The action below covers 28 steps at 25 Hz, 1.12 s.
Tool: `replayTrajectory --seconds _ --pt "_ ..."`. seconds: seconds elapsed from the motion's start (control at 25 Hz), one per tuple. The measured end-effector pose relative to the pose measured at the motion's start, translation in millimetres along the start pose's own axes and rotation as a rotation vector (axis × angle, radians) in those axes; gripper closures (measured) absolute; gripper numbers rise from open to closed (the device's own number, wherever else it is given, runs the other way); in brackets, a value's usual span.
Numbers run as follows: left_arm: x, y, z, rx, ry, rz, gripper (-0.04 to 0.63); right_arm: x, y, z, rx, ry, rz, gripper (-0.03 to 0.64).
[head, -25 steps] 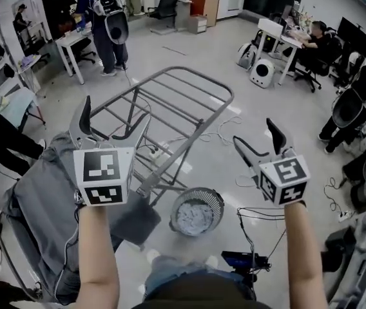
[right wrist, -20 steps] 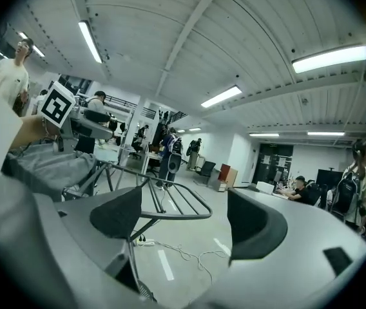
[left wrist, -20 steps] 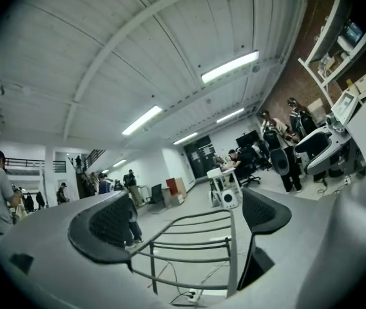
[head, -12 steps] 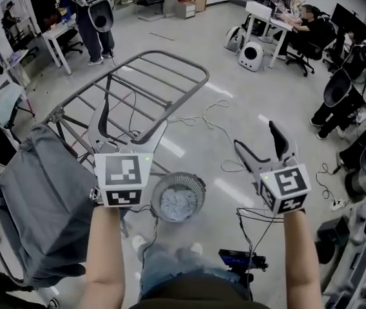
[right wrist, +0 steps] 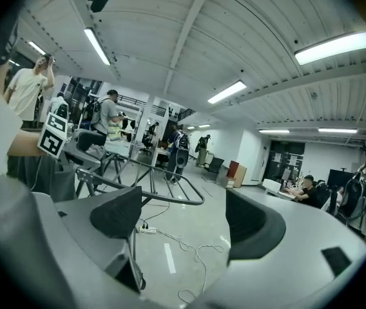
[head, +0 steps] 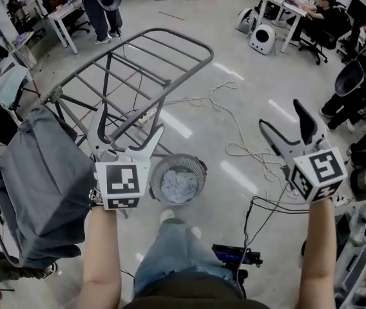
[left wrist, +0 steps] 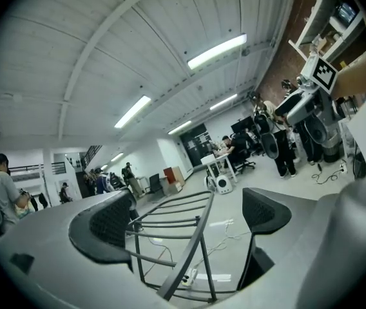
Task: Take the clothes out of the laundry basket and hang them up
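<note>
A round mesh laundry basket [head: 199, 169] stands on the floor just ahead of my legs, with pale clothes [head: 178, 187] in it. Behind it stands a grey drying rack [head: 176, 35]; a grey garment [head: 35, 172] hangs over its near left end. My left gripper [head: 127, 131] is open and empty, just left of the basket and in front of the rack. Through its jaws [left wrist: 186, 214] I see the rack's bars [left wrist: 183, 237]. My right gripper [head: 283, 118] is open and empty, well right of the basket. Its view [right wrist: 183, 217] shows the rack [right wrist: 163, 188] to the left.
A white cable [head: 234, 147] winds across the floor right of the rack. A black device [head: 234, 256] lies by my feet. A person [head: 102, 5] stands beyond the rack; desks, white machines [head: 261, 38] and office chairs line the far and right sides.
My left gripper has sunk from in front of the hung garment to beside the basket. The right gripper has drifted right. The view tilted down, bringing the basket closer. Both jaws stayed open.
</note>
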<state>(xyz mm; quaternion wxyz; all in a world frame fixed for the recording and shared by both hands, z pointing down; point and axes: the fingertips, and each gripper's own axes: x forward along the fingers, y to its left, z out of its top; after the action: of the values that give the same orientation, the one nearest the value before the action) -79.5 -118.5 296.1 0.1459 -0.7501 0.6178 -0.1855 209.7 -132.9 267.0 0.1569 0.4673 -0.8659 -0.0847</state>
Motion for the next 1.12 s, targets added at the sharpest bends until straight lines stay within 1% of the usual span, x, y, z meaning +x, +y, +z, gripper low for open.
replayTrajectory --seconds 0.12,0.2,0.36,0.52,0.68,0.84,0.92,1.0,1.12 --pt "6 -7 -19 -0.024 0.03 -0.011 0.051 9 11 -6 0.026 -0.007 0.048 0.218" --pt "11 -14 -41 -0.051 0.069 -0.031 0.051 23 33 -27 0.062 0.008 0.076 0.218" --pt "28 -40 -98 -0.084 0.162 -0.085 0.052 58 76 -97 0.16 0.11 0.123 0.218" --pt "41 -76 -161 -0.122 0.252 -0.149 0.052 86 114 -174 0.253 0.231 0.143 0.218" --pt "54 -113 -236 -0.176 0.364 -0.218 0.052 109 156 -247 0.3 0.362 0.188 0.218" --pt "65 -152 -310 -0.219 0.488 -0.28 0.054 126 191 -315 0.347 0.466 0.225 0.219" --pt "66 -167 -349 -0.252 0.554 -0.292 0.054 132 209 -348 0.376 0.509 0.239 0.219" --pt "67 -179 -380 -0.28 0.599 -0.295 0.055 138 227 -379 0.396 0.547 0.258 0.221" --pt "64 -195 -426 -0.289 0.658 -0.306 0.074 147 252 -424 0.402 0.596 0.284 0.221"
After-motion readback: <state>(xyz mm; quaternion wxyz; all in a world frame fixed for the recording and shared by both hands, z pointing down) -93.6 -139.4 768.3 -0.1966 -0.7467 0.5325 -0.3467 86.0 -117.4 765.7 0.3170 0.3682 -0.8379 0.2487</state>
